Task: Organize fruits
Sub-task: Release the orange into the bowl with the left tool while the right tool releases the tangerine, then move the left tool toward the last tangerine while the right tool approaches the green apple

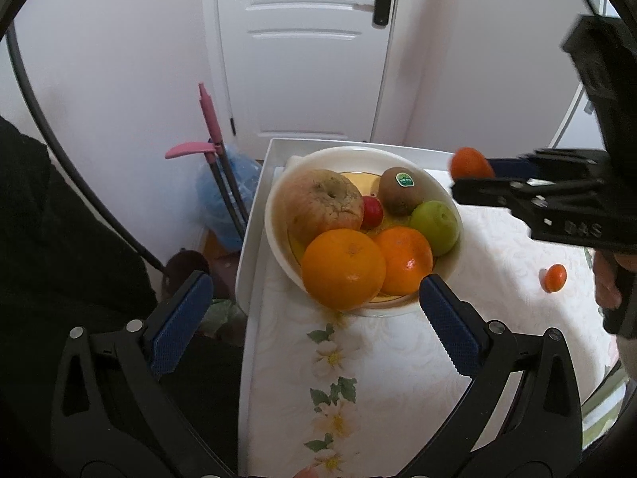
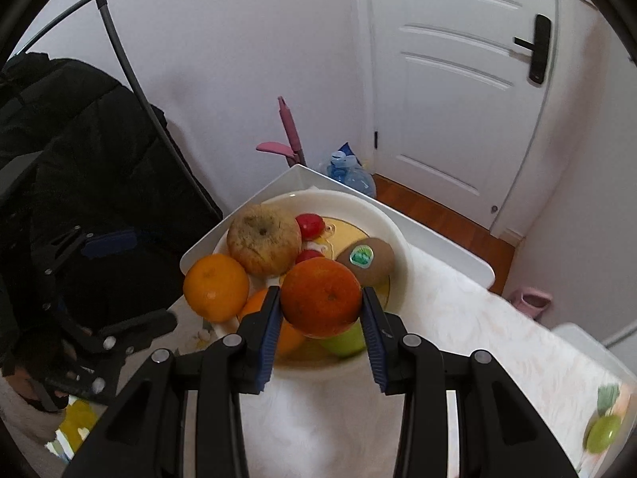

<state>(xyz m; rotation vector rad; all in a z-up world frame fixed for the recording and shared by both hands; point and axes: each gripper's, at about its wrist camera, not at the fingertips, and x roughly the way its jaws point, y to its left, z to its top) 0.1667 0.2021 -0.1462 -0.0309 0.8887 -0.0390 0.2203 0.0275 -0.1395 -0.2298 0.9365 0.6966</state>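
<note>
We pinch a tangerine (image 2: pixel 321 298) in our right gripper (image 2: pixel 321 316), squeezed across its middle so it cannot roll, and hold it over the near rim of the bowl (image 2: pixel 392 235), probably to drop it in. Our left gripper (image 1: pixel 314 318) hangs spread and empty before the bowl, which sits at the far left corner of the tabletop (image 1: pixel 398 378). The bowl is crowded: an orange (image 1: pixel 343 269), a second tangerine (image 1: pixel 406 259), a green fruit (image 1: pixel 434 226), a wrinkled apple (image 1: pixel 324 205) and a kiwi (image 1: pixel 401 191) leave little room. One small orange fruit (image 1: pixel 555 277) waits towards the right edge; another green one (image 2: pixel 604 433), blurred, may lie there too.
</note>
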